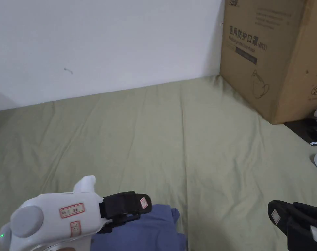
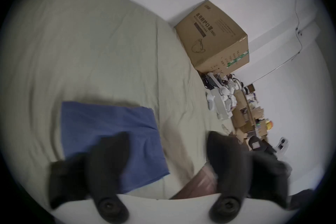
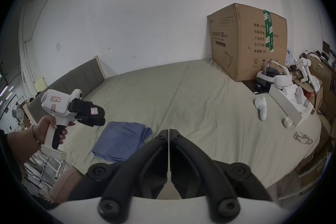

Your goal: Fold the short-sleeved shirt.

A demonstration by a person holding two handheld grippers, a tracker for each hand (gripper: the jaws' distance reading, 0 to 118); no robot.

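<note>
The blue shirt [image 3: 121, 140] lies folded into a compact rectangle on the pale green bedsheet [image 1: 174, 137], near the front edge of the bed and well apart from the things at the far right. In the left gripper view the shirt [image 2: 109, 129] sits flat below the tool, its edges fairly square, one corner slightly loose. The left gripper [image 2: 168, 151] hangs above it with its jaws spread wide and nothing between them (this view is blurred, so fine detail of the pads is lost). In the head view the same left gripper [image 1: 144, 204] shows its white body at lower left, its black jaws over the top edge of the shirt [image 1: 148, 228] but, judging by the right gripper view, held in the air and not touching the cloth. There a hand [image 3: 48, 129] grips its handle. The right gripper [image 3: 169, 132] is off to the shirt's right, its jaws closed tight against each other with only a thin line between them and no cloth caught. In the head view it [image 1: 280, 214] enters at the lower right corner. A large cardboard box [image 1: 272, 55] stands against the white wall at the far right of the bed, with a white headset [image 3: 274, 75] and a white controller [image 3: 261, 108] near it.
</note>
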